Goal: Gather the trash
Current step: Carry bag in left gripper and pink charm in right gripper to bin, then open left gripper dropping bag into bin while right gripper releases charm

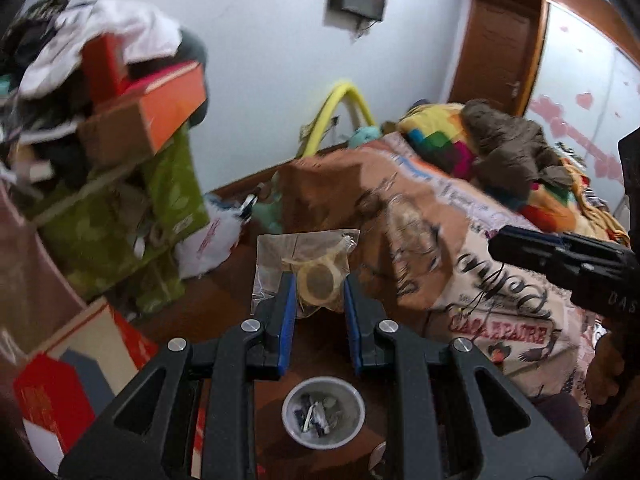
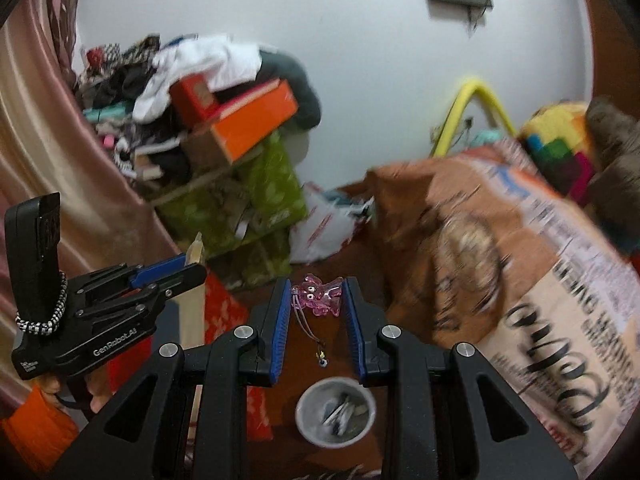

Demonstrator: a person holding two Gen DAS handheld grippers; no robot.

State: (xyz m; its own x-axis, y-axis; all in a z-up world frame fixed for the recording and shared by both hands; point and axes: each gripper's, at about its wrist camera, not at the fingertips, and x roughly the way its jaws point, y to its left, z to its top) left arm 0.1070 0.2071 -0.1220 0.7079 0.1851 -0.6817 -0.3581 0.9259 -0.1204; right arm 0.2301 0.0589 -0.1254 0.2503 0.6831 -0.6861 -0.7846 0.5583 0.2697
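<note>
**Two bits of trash held over the cup**

A clear plastic bag with a ring of tape inside is pinched in the left gripper. A pink see-through charm with a dangling cord sits squeezed between the fingers of the right gripper. Both hang above a small white cup on the brown floor, and the cup already has scraps in it. I think some trash is collected, and these two pieces are not dropped in yet. A messy bed is just beside.
</note>
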